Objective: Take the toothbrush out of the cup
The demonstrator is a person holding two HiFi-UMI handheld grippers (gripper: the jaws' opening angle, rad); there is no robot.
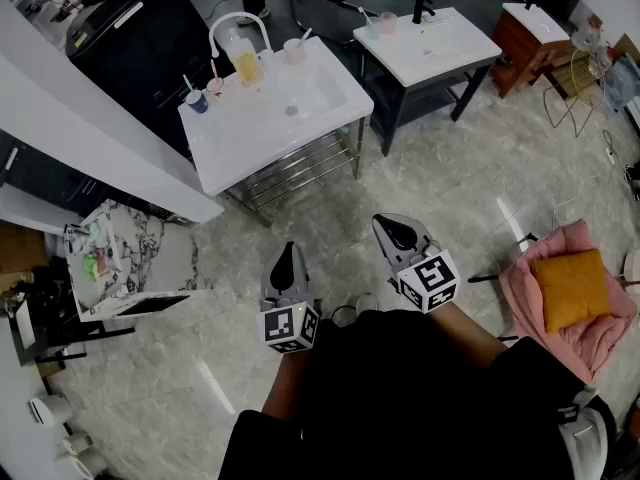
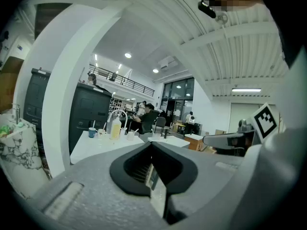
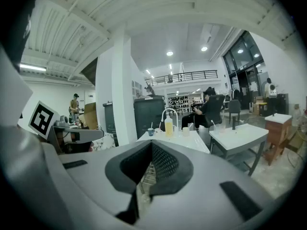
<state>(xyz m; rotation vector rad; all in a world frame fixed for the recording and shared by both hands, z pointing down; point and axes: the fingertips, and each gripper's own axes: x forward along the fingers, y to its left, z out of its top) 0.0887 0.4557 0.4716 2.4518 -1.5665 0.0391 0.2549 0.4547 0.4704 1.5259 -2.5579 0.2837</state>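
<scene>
A white washbasin (image 1: 235, 138) stands well ahead of me across the floor. On its rim are a blue cup (image 1: 197, 100) with a toothbrush (image 1: 187, 84) upright in it, a pink cup (image 1: 214, 86) and, further right, another pale cup (image 1: 294, 50) with a brush. The blue cup (image 2: 92, 132) also shows small and far in the left gripper view, and the same blue cup (image 3: 151, 132) in the right gripper view. My left gripper (image 1: 288, 252) and right gripper (image 1: 391, 227) hover over the floor, far short of the basin. Both are shut with nothing between the jaws.
A yellow soap bottle (image 1: 247, 65) stands under the curved tap (image 1: 238, 20). A second washbasin (image 1: 430, 43) stands to the right. A marble-patterned cabinet (image 1: 120, 258) stands at left, a pink chair with an orange cushion (image 1: 570, 288) at right. A seated person (image 3: 211, 108) is behind the basins.
</scene>
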